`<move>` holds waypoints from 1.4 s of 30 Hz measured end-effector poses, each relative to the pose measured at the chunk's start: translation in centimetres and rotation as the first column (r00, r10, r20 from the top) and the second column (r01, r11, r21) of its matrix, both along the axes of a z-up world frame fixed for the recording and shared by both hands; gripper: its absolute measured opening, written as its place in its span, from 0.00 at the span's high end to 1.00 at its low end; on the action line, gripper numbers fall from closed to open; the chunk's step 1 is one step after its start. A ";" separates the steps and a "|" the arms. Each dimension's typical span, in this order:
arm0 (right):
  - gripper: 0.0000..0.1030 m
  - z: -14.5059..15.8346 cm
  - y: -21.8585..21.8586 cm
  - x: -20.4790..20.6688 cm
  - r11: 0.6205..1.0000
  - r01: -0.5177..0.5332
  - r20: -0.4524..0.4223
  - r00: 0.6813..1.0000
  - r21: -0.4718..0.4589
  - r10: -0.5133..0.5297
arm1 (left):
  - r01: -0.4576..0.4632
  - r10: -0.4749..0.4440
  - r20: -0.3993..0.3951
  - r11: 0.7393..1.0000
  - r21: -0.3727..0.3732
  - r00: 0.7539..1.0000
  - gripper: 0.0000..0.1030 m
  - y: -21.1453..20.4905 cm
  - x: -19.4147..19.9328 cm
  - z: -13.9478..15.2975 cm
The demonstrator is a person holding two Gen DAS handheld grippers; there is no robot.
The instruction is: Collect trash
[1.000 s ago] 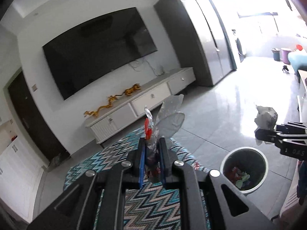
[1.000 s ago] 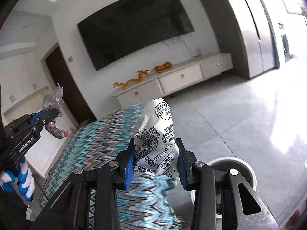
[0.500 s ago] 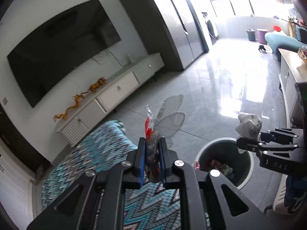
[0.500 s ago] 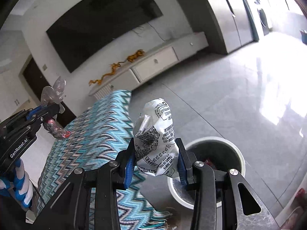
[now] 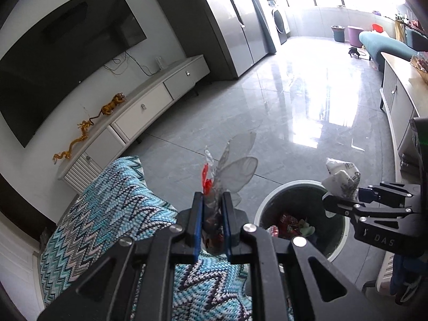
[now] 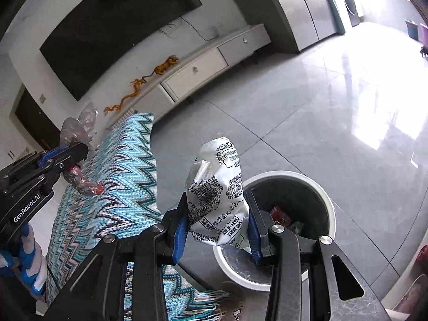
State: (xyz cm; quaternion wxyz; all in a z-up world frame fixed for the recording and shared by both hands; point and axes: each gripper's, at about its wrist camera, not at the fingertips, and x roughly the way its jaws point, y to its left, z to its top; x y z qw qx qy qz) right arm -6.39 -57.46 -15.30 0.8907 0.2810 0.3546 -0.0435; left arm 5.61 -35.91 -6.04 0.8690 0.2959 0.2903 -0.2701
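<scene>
My left gripper [image 5: 211, 223] is shut on a crumpled clear plastic wrapper [image 5: 230, 171] with red bits, held above the edge of the zigzag blanket. In the right wrist view the same left gripper [image 6: 77, 157] and clear plastic wrapper [image 6: 77, 131] appear at the left. My right gripper [image 6: 217, 226] is shut on a crumpled white printed packet [image 6: 218, 198], just left of and above the round white trash bin [image 6: 330, 208]. In the left wrist view the right gripper [image 5: 337, 198] holds the white printed packet [image 5: 343, 176] over the trash bin [image 5: 260, 208], which contains red and green wrappers.
A teal zigzag blanket [image 5: 107, 214] covers a table at lower left. A white TV cabinet [image 5: 149, 107] with gold dragon figures and a wall TV [image 5: 53, 61] stand behind. Glossy grey floor [image 5: 294, 112] stretches to the right. A white sideboard [image 5: 396, 88] lines the right edge.
Both grippers have sunk and tilted downward toward the bin, each keeping its grip. The bin now looks larger and closer in both views.
</scene>
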 end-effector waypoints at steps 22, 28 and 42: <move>0.57 -6.9 -1.3 2.8 0.999 0.042 -0.193 0.981 0.033 -0.035 | 0.070 -0.074 -0.298 0.997 -0.024 0.952 0.86 -5.1 3.3 -6.0; 0.44 -8.7 -1.3 3.0 0.997 0.067 -0.253 0.966 0.025 -0.059 | 0.073 -0.102 -0.383 0.993 -0.089 0.918 0.82 -6.0 4.4 -6.3; 0.37 -6.0 -1.5 0.7 0.991 0.136 -0.248 0.959 -0.013 -0.135 | 0.027 -0.093 -0.387 0.984 -0.174 0.917 0.57 -3.7 4.2 -3.8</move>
